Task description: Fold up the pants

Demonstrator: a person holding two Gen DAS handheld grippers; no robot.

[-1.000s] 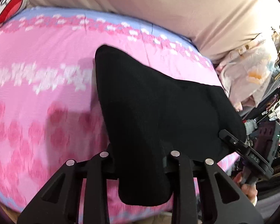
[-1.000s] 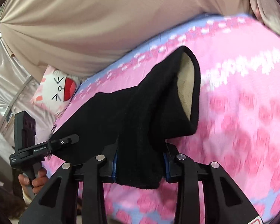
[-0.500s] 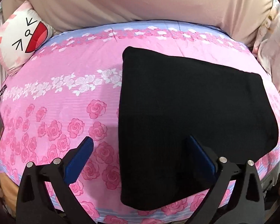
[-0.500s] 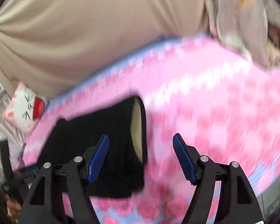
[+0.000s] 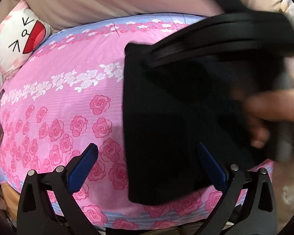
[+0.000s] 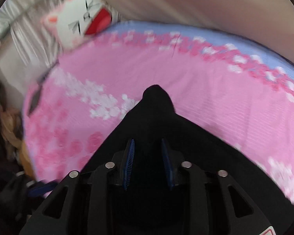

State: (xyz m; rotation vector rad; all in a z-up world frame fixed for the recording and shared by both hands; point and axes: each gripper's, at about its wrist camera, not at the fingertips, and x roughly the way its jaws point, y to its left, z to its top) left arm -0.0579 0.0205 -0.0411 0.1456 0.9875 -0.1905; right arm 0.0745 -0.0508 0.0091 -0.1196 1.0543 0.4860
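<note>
left gripper (image 5: 147, 166): we no longer clamp the black pants (image 5: 166, 127), jaws now spread wide over the folded cloth | right gripper (image 6: 148, 164): we swing across the pants, blurred, jaws closing with black cloth between them | hand (image 5: 274, 117): now enters left view

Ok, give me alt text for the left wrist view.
Folded black pants lie on a pink rose-print bedsheet, with the left hand-held gripper wide open over their near edge. A blurred hand crosses at right; a cartoon pillow sits far left.
</note>
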